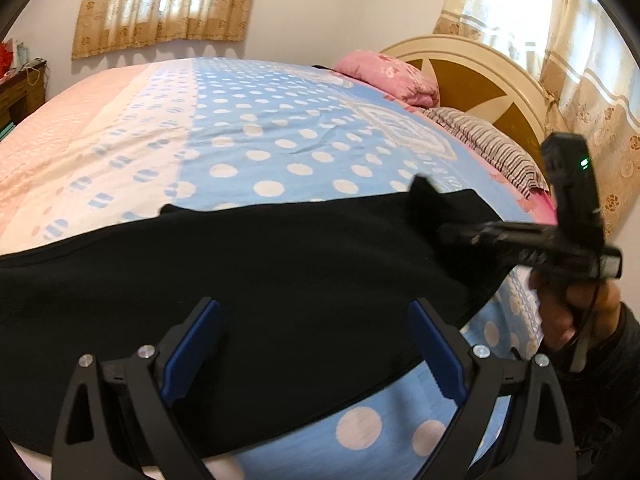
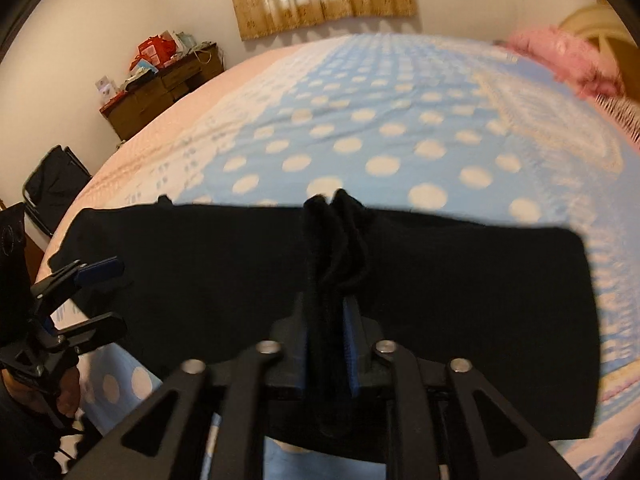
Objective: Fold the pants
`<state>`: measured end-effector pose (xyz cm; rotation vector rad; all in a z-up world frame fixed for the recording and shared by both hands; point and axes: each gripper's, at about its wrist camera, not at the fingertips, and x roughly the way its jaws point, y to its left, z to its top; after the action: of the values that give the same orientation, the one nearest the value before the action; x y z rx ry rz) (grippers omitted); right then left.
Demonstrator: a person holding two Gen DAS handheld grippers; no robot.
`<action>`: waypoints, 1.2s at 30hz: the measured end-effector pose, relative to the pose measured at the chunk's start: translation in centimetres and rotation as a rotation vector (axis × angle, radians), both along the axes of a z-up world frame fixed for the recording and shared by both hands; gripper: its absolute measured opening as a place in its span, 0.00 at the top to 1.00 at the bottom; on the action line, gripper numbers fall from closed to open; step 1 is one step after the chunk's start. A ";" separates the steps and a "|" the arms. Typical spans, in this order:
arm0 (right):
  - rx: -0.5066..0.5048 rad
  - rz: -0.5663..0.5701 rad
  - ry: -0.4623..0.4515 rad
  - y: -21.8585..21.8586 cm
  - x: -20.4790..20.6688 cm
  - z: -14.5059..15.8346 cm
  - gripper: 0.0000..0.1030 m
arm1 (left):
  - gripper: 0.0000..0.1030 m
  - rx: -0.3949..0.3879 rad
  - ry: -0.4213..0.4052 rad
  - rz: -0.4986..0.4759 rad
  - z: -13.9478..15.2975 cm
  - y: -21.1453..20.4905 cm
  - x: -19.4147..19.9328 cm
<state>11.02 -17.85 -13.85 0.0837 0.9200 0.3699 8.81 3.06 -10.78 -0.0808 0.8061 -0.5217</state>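
Black pants (image 1: 240, 280) lie spread across the near side of a blue polka-dot bed sheet (image 1: 280, 140). My left gripper (image 1: 316, 320) hovers open over the pants' near part, with nothing between its blue pads (image 1: 192, 340). In the right wrist view it shows at the left edge as the left gripper (image 2: 100, 292), jaws apart above the cloth. My right gripper (image 2: 326, 332) is shut on a bunched-up fold of the pants (image 2: 440, 280), which sticks up past the fingertips. From the left wrist view, the right gripper (image 1: 432, 216) lifts that fold at the pants' right end, held by a hand (image 1: 568, 312).
A pink quilt (image 1: 388, 76) and a striped pillow (image 1: 492, 144) lie by the headboard (image 1: 472, 80) at the far right. A wooden cabinet (image 2: 160, 92) with boxes and a dark folding chair (image 2: 56, 184) stand left of the bed. Curtained windows line both walls.
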 end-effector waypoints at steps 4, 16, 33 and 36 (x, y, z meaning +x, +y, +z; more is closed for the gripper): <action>0.126 0.076 0.036 -0.8 -0.7 0.5 0.46 | 0.07 -0.007 0.015 -0.044 0.1 -1.5 0.2; 0.290 -0.140 -0.105 -9.7 -3.3 2.3 0.46 | 0.25 -0.075 0.089 -0.196 0.5 -8.3 2.2; 0.256 -0.201 -0.286 -11.3 -5.1 2.5 0.41 | 0.88 -0.058 0.165 -0.158 -0.4 -12.2 5.8; 0.269 -0.235 -0.296 -12.0 -5.2 2.5 0.41 | 0.88 -0.101 0.148 -0.140 1.0 -10.7 5.7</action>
<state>5.86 -29.85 -11.39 0.3707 0.5567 0.2761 14.52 -7.59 -9.83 -0.1578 0.9338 -0.6948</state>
